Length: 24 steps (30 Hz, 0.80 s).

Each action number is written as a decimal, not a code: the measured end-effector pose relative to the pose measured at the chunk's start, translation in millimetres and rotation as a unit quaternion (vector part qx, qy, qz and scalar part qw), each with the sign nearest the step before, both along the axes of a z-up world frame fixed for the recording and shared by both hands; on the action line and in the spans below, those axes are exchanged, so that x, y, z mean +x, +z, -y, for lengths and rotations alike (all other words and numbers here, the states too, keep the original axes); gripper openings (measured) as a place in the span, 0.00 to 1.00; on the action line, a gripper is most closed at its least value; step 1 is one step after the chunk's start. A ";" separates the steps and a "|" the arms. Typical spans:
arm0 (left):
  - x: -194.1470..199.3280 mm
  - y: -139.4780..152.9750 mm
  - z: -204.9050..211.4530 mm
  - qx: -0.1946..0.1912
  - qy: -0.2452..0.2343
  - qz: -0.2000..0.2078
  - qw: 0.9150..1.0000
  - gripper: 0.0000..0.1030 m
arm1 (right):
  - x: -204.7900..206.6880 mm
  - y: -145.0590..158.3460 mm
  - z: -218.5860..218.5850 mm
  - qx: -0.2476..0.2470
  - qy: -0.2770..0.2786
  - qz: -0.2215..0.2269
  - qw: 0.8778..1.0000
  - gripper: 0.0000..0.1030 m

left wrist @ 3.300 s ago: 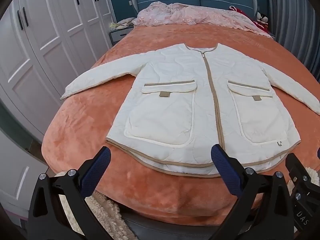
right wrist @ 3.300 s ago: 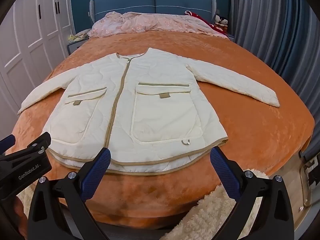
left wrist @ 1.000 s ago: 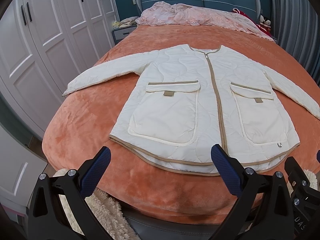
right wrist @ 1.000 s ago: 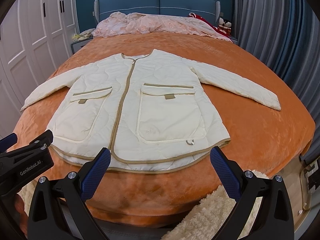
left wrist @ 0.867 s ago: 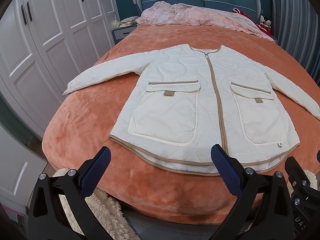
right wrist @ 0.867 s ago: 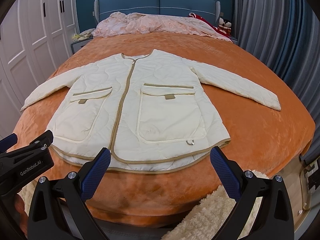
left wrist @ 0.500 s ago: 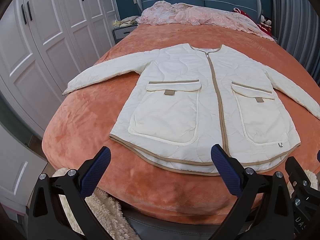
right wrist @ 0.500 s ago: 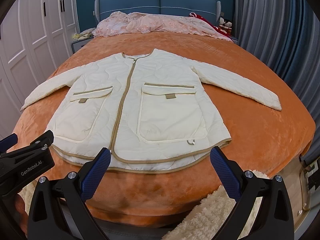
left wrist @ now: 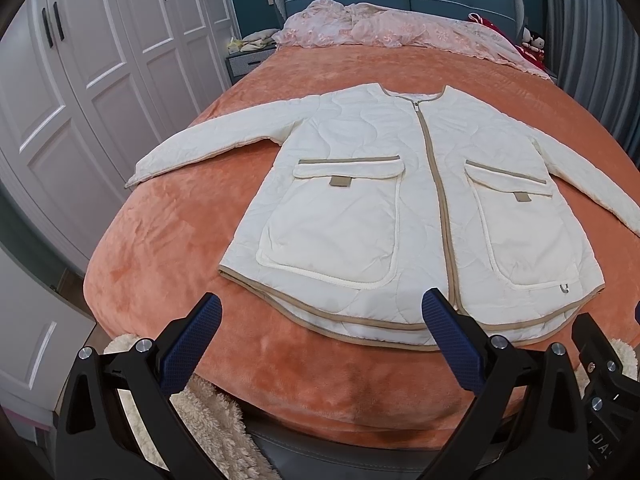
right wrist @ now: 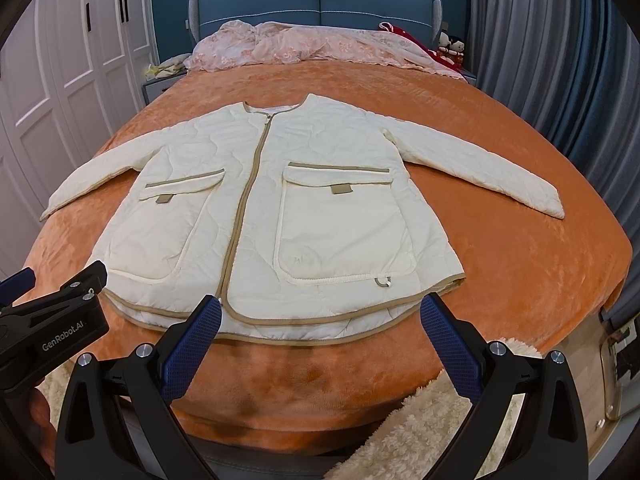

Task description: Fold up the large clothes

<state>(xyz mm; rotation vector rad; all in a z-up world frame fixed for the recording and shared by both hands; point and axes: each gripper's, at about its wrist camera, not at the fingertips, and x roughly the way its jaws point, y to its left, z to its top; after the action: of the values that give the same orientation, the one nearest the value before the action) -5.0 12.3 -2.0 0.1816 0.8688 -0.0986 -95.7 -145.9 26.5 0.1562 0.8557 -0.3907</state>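
Note:
A cream quilted jacket [left wrist: 360,184] with tan trim and two front pockets lies flat and zipped on the orange bedspread [left wrist: 168,232], sleeves spread to both sides. It also shows in the right wrist view [right wrist: 320,208]. My left gripper [left wrist: 320,316] is open and empty, held above the foot of the bed just short of the hem's left half. My right gripper [right wrist: 320,316] is open and empty, just short of the hem's right half. The left gripper's body [right wrist: 48,320] shows at the lower left of the right wrist view.
A pink lace cover [left wrist: 400,32] is bunched at the blue headboard [right wrist: 316,0]. White wardrobes [left wrist: 80,80] stand on the left, grey curtains [right wrist: 560,60] on the right. A cream fluffy rug [right wrist: 420,432] lies at the foot of the bed.
Both grippers have risen and drifted slightly toward the bed; the jacket sits a little lower and larger in both views. The jacket itself has not moved.

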 end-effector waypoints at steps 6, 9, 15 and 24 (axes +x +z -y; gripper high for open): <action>4.1 -4.8 -0.4 0.002 0.002 -0.005 1.000 0.95 | 0.7 -6.8 0.4 0.002 0.002 -0.004 1.000 0.95; 5.7 -6.7 1.2 0.004 0.002 -0.008 1.000 0.95 | 3.5 -11.0 1.5 0.004 0.002 -0.006 1.000 0.95; 10.7 -12.8 2.9 0.010 0.004 -0.015 1.000 0.95 | 8.8 -15.3 3.6 0.008 0.002 -0.015 1.000 0.95; 17.7 -21.2 9.4 0.019 0.003 -0.025 0.999 0.95 | 16.5 -22.6 10.2 0.016 0.002 -0.022 1.000 0.95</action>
<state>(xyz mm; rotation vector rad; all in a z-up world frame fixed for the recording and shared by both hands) 12.7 2.9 -23.2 0.2135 0.9221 -0.0818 -79.2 -156.1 3.9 0.1757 0.9062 -0.3786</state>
